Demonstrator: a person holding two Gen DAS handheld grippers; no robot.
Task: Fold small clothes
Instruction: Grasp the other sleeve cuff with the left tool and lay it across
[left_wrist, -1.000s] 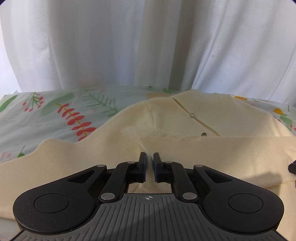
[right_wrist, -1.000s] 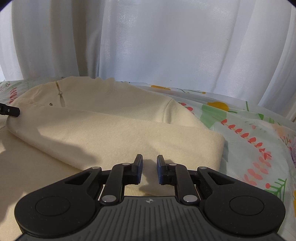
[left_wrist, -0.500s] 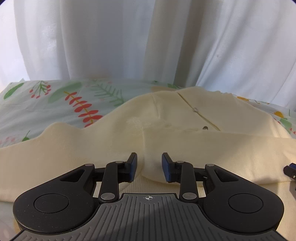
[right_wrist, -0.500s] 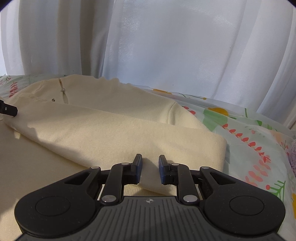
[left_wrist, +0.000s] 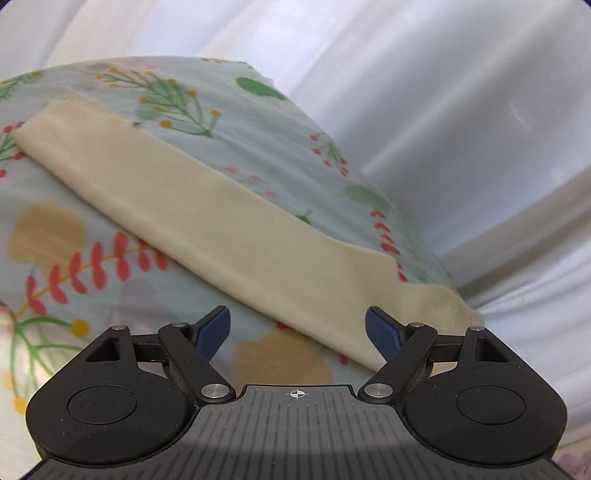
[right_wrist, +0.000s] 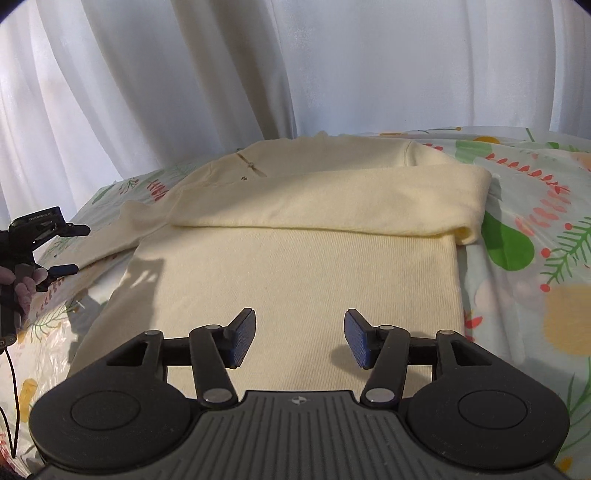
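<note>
A cream sweater (right_wrist: 295, 258) lies on the floral cloth, its right sleeve (right_wrist: 332, 206) folded across the chest. Its left sleeve (left_wrist: 207, 214) stretches out flat over the cloth in the left wrist view. My left gripper (left_wrist: 297, 332) is open and empty, just short of that sleeve; it also shows at the left edge of the right wrist view (right_wrist: 62, 251). My right gripper (right_wrist: 299, 339) is open and empty above the sweater's lower body.
A floral cloth (right_wrist: 535, 258) covers the surface. White curtains (right_wrist: 332, 66) hang close behind it. The cloth's left edge drops off near the left gripper in the right wrist view.
Both grippers have opened wide and let go of the sweater. The left gripper has swung away to the left over the outstretched sleeve. The right gripper has pulled back and risen.
</note>
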